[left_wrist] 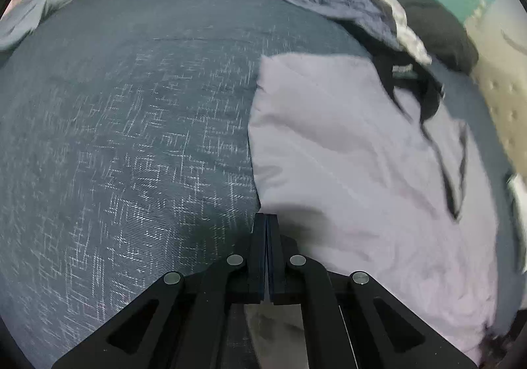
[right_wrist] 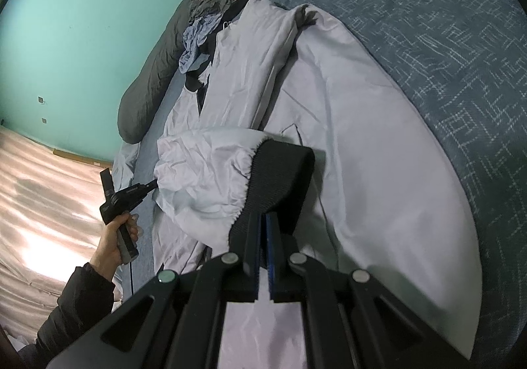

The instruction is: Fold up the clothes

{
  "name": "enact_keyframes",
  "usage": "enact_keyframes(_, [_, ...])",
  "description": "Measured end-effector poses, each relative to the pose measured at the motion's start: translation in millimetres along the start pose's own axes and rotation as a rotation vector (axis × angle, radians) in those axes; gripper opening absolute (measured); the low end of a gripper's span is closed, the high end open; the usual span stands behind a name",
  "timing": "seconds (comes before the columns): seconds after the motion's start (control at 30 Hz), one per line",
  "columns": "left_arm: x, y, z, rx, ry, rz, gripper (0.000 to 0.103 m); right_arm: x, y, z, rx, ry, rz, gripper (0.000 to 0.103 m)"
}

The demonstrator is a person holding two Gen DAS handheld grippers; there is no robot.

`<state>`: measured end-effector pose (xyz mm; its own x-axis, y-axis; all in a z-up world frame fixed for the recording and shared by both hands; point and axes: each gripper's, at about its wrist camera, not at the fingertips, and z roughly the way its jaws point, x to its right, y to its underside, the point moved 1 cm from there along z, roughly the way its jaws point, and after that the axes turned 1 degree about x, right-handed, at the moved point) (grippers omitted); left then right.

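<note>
Fold is mid-way: the pale lilac jacket w/ black ribbed cuffs (right_wrist: 346,125) lies spread over the blue-grey patterned bedspread (right_wrist: 444,39), filling centre frame in the right wrist view. Right gripper (right_wrist: 263,220) is clamped on the black cuff (right_wrist: 280,178), sleeve lifted, not yet laid across the body. Left gripper (left_wrist: 265,220), jaws fully closed and empty in its own view, sits at the jacket's left edge; in the right wrist view it's at lower left, tip against the bunched sleeve. Still to do: sleeves in, body folded. Obstacles: crumpled clothes pile (right_wrist: 210,23) upper centre, touching the collar end, plus a dark grey pillow (right_wrist: 154,72) behind.
</note>
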<state>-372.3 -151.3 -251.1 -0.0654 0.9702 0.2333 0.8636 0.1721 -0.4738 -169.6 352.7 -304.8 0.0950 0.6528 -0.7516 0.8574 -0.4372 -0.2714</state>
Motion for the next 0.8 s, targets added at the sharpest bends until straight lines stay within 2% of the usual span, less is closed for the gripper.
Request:
enact_keyframes(0.13, [13.8, -9.7, -13.6, 0.046, 0.009, 0.07, 0.0, 0.8, -1.9, 0.1, -0.002, -0.006, 0.004, 0.003])
enact_keyframes(0.27, [16.5, -15.4, 1.8, 0.007, -0.016, 0.08, 0.0, -0.1, -2.0, -0.7, 0.0, -0.009, 0.003, 0.003])
enact_keyframes(0.5, [6.8, -20.9, 30.1, -0.033, -0.059, 0.019, 0.0, 0.5, -2.8, -0.3, -0.006, -0.014, 0.003, 0.003])
enact_keyframes(0.7, [-10.8, -37.8, 21.0, 0.021, -0.037, -0.073, 0.0, 4.2, -4.2, -2.2, -0.007, -0.027, 0.016, 0.003])
enact_keyframes(0.8, [-13.0, -53.2, 22.1, 0.017, -0.015, -0.064, 0.001, 4.8, -4.5, -2.4, -0.009, -0.032, 0.018, 0.003])
